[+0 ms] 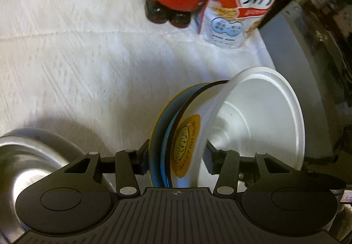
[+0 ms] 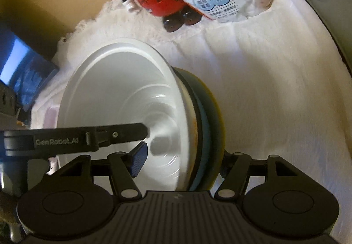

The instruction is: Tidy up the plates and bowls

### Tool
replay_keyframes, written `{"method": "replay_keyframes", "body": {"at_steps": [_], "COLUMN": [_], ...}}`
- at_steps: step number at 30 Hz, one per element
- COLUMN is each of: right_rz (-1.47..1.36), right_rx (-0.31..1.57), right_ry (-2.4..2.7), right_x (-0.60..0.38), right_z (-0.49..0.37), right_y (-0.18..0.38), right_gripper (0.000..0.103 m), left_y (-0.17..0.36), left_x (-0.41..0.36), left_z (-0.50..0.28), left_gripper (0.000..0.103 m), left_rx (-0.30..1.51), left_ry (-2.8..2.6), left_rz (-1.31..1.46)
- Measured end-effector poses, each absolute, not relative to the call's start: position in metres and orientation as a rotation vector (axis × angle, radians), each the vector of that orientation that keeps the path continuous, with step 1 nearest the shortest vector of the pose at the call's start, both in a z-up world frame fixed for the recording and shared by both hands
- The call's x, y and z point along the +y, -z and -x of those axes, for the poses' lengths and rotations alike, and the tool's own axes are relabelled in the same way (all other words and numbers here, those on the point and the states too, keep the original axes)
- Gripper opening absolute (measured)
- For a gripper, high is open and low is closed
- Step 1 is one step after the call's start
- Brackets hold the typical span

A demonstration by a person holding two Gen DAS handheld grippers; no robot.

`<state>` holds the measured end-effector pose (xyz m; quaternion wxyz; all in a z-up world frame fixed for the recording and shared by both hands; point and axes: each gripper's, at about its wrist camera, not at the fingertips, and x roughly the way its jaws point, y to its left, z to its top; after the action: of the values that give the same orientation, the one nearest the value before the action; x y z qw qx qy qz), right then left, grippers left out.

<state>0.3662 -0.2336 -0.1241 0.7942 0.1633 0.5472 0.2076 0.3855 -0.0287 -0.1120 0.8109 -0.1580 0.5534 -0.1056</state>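
Two grippers, left gripper (image 1: pixel 176 156) and right gripper (image 2: pixel 182 160), clamp one tilted stack of nested bowls (image 1: pixel 253 116) across its rims: light, stiff, slippery, apt to slide apart.

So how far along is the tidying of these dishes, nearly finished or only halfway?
Roughly midway, I'd guess. Done: a white bowl, a white dish with an orange sticker and a blue plate with a yellow one are already nested into one stack. In hand: the left gripper and right gripper both straddle that stack, tipped on edge over the white cloth. Left: setting it down, and the steel bowl sits apart.
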Motion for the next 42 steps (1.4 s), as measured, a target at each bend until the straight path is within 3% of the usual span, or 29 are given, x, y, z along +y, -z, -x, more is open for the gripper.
{"method": "replay_keyframes", "body": {"at_steps": [14,21,29,42], "right_rz": [-0.361,-0.305,-0.361,-0.367], "right_rx": [1.162,1.083,1.117,1.128], "right_ry": [-0.499,-0.439,-0.437,-0.416], "right_x": [-0.241,-0.251,-0.253,-0.259], "right_z": [-0.369,-0.364,-0.366,-0.362], "right_y": [0.134,0.117,0.128,0.133], "right_gripper": [0.070,0.069,0.068,0.068], "left_y": [0.112,0.100,0.093,0.083], "left_x": [-0.034,-0.039,-0.062,-0.076], "left_z": [-0.387,-0.380,-0.368,-0.362], "left_gripper": [0.048,0.030,0.031,0.041], "left_rx": [1.186,1.171,1.156,1.145], "left_ry": [0.192,0.200,0.158,0.137], "left_rz": [0.332,0.289,0.105,-0.015]}}
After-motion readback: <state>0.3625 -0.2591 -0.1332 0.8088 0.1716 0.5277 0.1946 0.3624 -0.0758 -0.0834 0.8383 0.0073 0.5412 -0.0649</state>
